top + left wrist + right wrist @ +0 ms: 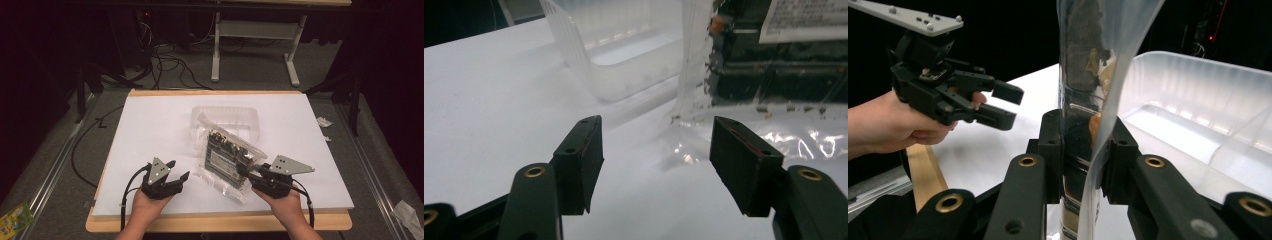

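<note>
While high view blurs it, right tongs [1083,165] clamped on bag [1088,90].

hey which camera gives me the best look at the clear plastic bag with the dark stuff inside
The high view: the whole clear bag lies against the plastic tray, its near edge clamped by the right gripper. The left gripper view shows one corner and a label; the right gripper view shows the bag edge-on between its jaws.
</note>
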### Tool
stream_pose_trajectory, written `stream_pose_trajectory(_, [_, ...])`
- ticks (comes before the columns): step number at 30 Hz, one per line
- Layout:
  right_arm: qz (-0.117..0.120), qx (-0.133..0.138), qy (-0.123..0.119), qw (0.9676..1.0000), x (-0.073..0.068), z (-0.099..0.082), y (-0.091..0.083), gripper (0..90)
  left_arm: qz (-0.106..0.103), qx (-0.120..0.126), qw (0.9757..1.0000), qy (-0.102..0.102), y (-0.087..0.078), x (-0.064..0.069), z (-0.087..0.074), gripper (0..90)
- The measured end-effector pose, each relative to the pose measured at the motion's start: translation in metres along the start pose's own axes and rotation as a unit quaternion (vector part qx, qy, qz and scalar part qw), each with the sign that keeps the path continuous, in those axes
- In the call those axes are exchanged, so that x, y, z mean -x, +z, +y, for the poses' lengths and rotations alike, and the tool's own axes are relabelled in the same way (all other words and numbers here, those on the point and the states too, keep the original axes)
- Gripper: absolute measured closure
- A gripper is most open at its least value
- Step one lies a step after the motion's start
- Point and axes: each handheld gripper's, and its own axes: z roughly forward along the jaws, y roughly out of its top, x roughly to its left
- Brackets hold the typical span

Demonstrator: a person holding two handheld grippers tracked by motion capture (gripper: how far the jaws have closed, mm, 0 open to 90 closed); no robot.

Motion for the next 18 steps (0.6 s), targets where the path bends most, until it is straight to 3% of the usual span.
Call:
stream_pose_trajectory(3, [-0.002,0.006,0.001,1.0,0.003,0.002,-0.005,76.0,0.006,0.004,1.0,0.003,-0.011,0.0,-0.001,38.2])
stream_pose_trajectory(9, [-0.009,0.015,-0.002,0.9998,0.008,0.006,-0.014,75.9,0.006,0.004,0.9999,-0.013,-0.023,0.001,-0.007,37.9])
stream_pose_trajectory(13, [-0.012,0.026,-0.005,0.9996,0.014,0.011,-0.024,75.9,0.009,-0.004,1.0,0.001,-0.032,0.002,-0.012,36.7])
stream_pose_trajectory(18, [-0.023,0.036,-0.002,0.9991,0.02,0.015,-0.032,75.9,0.012,0.001,0.9999,-0.006,-0.039,-0.004,-0.016,36.2])
